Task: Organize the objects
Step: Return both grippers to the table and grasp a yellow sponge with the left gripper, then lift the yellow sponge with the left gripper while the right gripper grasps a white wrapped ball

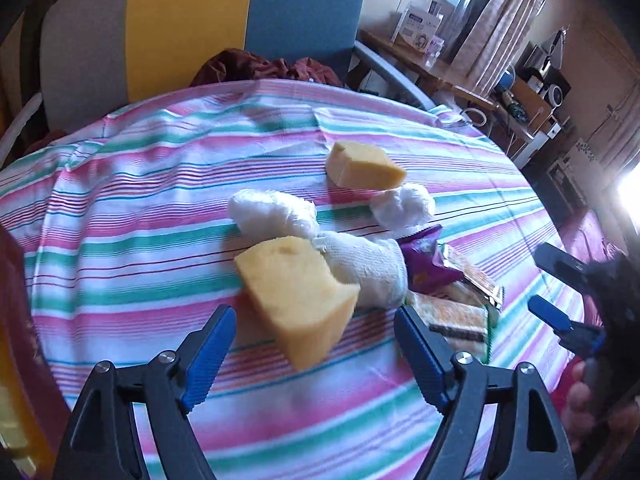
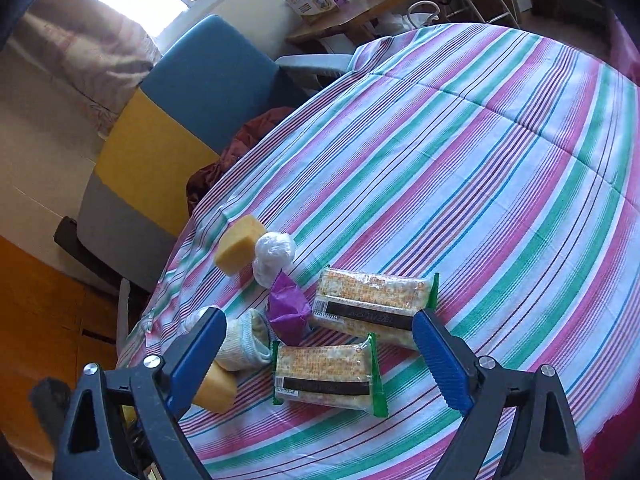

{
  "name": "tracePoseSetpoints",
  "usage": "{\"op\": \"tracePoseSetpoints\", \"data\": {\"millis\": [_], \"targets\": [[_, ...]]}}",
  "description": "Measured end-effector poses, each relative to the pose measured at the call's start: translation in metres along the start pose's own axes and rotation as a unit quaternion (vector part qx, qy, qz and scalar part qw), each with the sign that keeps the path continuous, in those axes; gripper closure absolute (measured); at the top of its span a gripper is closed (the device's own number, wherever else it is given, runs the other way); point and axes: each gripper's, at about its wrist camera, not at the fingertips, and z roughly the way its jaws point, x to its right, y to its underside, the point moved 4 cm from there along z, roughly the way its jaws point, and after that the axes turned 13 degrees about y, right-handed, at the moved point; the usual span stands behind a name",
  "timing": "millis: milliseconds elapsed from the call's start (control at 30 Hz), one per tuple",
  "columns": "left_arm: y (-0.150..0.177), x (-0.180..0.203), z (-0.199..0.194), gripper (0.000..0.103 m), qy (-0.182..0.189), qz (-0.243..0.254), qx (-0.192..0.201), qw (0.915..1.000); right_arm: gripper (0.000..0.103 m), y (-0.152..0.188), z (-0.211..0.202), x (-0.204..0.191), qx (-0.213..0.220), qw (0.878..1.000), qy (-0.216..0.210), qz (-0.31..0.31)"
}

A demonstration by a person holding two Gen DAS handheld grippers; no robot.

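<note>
Looking over the striped tablecloth [image 1: 120, 208], the sorting seems only started: all things lie in one loose cluster. From left to right, the near yellow sponge [image 1: 298, 300] sits between the wide, empty jaws of the left gripper [image 1: 316, 356], then the white sock roll [image 1: 368, 272], the purple packet [image 1: 424, 264] and two cracker packs [image 2: 326, 376], with the right gripper [image 2: 320, 360] wide above them, holding nothing. A second sponge [image 1: 362, 166] and white balls lie farther. No container is clearly visible.
</note>
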Motion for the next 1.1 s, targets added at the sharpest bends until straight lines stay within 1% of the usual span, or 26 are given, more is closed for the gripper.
{"op": "tracePoseSetpoints", "data": {"millis": [167,233,267,300,400,500,533,667,833,1000,1100], "targets": [[-0.012,-0.008,0.022,0.021,-0.007,-0.011,-0.011,0.9998,0.008,0.001,0.002,-0.005,-0.003,1.0,0.0,-0.011],[-0.014,-0.012,0.029,0.024,-0.006,-0.015,-0.014,0.9998,0.008,0.002,0.003,-0.006,-0.004,1.0,0.001,-0.015],[-0.013,-0.015,0.028,0.04,-0.009,-0.018,-0.01,0.9998,0.008,0.002,0.003,-0.006,-0.004,1.0,0.003,-0.018],[-0.011,-0.018,0.025,0.045,-0.018,-0.018,-0.005,0.9997,0.008,0.003,0.003,-0.007,-0.002,1.0,0.006,-0.021],[0.002,-0.023,0.01,0.051,0.011,-0.019,0.004,0.9997,0.008,0.004,0.003,-0.009,0.001,0.999,0.01,-0.031],[0.017,-0.022,-0.008,0.052,0.017,-0.006,0.019,0.9997,0.008,0.006,0.003,-0.014,0.006,0.999,0.015,-0.047],[0.027,-0.021,-0.017,0.052,0.017,0.001,0.024,0.9996,0.008,0.006,0.003,-0.015,0.007,0.999,0.017,-0.052],[0.053,-0.018,-0.038,0.052,0.01,0.023,0.036,0.999,0.008,0.009,0.005,-0.017,0.008,0.998,0.029,-0.064],[0.076,-0.019,-0.055,0.052,0.015,0.03,0.043,0.9985,0.008,0.013,0.008,-0.025,0.006,0.995,0.048,-0.092],[0.086,-0.02,-0.071,0.052,0.018,0.04,0.053,0.9976,0.01,0.004,0.016,-0.052,0.013,0.986,0.068,-0.151],[0.09,-0.02,-0.079,0.052,0.028,0.035,0.06,0.9972,0.011,-0.008,0.032,-0.073,0.014,0.979,0.084,-0.185]]}}
